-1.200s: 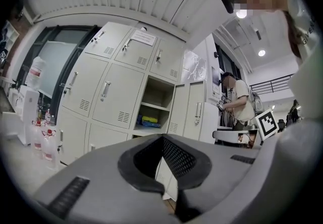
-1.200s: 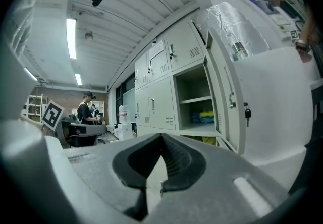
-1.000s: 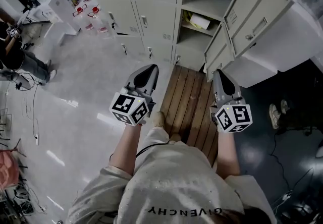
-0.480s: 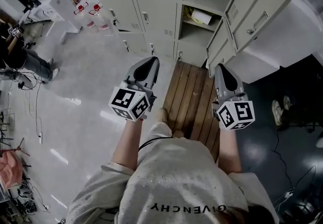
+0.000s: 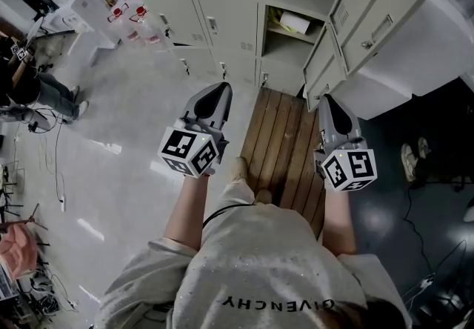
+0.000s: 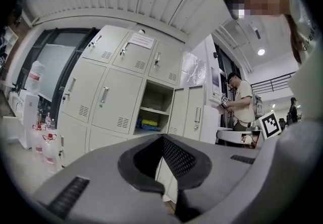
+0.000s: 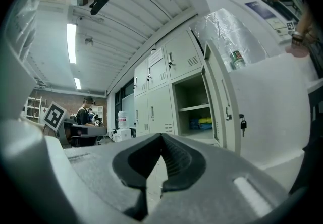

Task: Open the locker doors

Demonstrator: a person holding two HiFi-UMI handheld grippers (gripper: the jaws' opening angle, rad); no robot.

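Left gripper and right gripper closed, empty, locker doors well ahead

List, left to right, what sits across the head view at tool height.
Floor cable → left tool → wooden platform → right tool → pair of shoes.

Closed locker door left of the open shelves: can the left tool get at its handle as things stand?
Probably yes. The left tool, shut and empty, points toward the closed door, and nothing stands between them; the handle faces out, unblocked. The tool would have to move forward.
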